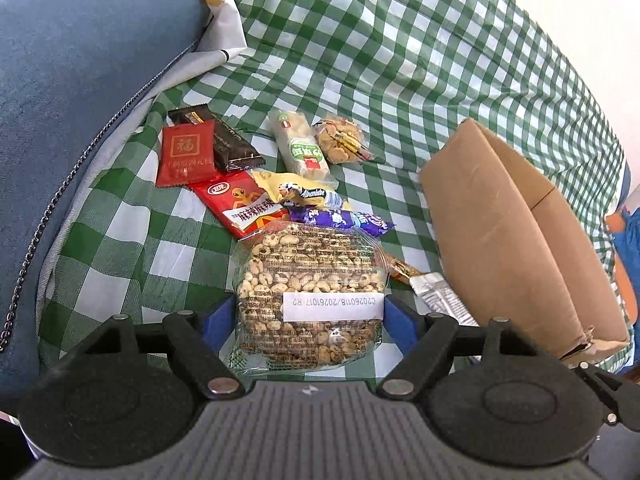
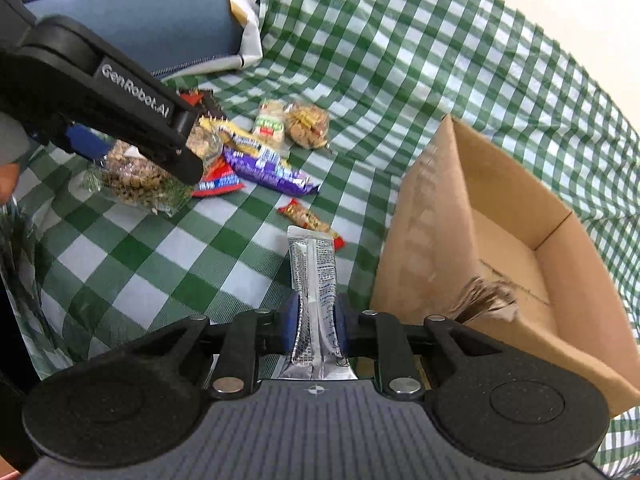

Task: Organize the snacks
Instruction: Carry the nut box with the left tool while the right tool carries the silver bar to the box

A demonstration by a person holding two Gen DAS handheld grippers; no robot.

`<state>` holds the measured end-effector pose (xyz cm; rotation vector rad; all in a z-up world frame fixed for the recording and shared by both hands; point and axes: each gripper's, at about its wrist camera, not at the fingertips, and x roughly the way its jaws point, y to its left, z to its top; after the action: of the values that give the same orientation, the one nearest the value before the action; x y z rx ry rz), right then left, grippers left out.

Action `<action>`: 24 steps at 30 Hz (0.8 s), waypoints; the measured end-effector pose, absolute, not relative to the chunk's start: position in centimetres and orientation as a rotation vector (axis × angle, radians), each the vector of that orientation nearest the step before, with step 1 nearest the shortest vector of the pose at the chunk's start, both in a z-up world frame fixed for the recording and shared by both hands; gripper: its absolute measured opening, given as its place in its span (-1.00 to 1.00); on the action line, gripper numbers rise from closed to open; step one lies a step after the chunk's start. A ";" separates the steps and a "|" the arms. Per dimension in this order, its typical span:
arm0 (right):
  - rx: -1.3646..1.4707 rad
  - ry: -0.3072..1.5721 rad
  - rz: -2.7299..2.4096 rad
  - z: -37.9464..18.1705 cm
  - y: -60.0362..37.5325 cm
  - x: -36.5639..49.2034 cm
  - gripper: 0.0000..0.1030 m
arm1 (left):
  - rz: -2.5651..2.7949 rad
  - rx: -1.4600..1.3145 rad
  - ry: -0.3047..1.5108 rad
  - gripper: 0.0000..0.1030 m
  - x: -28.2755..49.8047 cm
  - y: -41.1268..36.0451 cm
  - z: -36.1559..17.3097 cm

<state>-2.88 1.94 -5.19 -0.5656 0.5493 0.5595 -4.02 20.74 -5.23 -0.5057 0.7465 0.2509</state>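
My left gripper (image 1: 310,316) is shut on a clear bag of puffed grain snack (image 1: 312,280) and holds it above the green checked cloth; it also shows in the right wrist view (image 2: 136,176). My right gripper (image 2: 318,322) is shut on a silver wrapped bar (image 2: 314,276), just left of the open cardboard box (image 2: 500,240). The silver wrapped bar's end also shows in the left wrist view (image 1: 438,300). Loose snacks lie in a pile: a red packet (image 1: 184,154), a dark bar (image 1: 224,140), a purple wrapper (image 2: 268,170), a cookie bag (image 2: 308,124).
The cardboard box (image 1: 520,240) stands at the right with a torn front corner. A small orange bar (image 2: 310,220) lies between pile and box. A blue cushion (image 1: 80,100) borders the cloth on the left. The left gripper's arm (image 2: 100,88) crosses the upper left.
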 end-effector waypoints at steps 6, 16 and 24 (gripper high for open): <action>-0.544 0.466 0.544 -2.3 1.7 -2.7 -0.64 | 0.244 -0.550 0.720 0.60 -4.0 21.3 -5.0; -0.404 0.209 0.361 3.8 -5.8 1.6 -0.64 | 0.215 -0.526 0.643 0.60 -3.7 19.9 -3.7; -0.242 0.186 0.181 3.0 -11.8 5.1 -0.64 | 0.162 -0.440 0.573 0.60 -2.9 16.7 -1.3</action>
<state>5.14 -11.77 3.00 -0.2416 0.1859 0.1808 -2.94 16.67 -1.33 -0.4395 0.5730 0.1620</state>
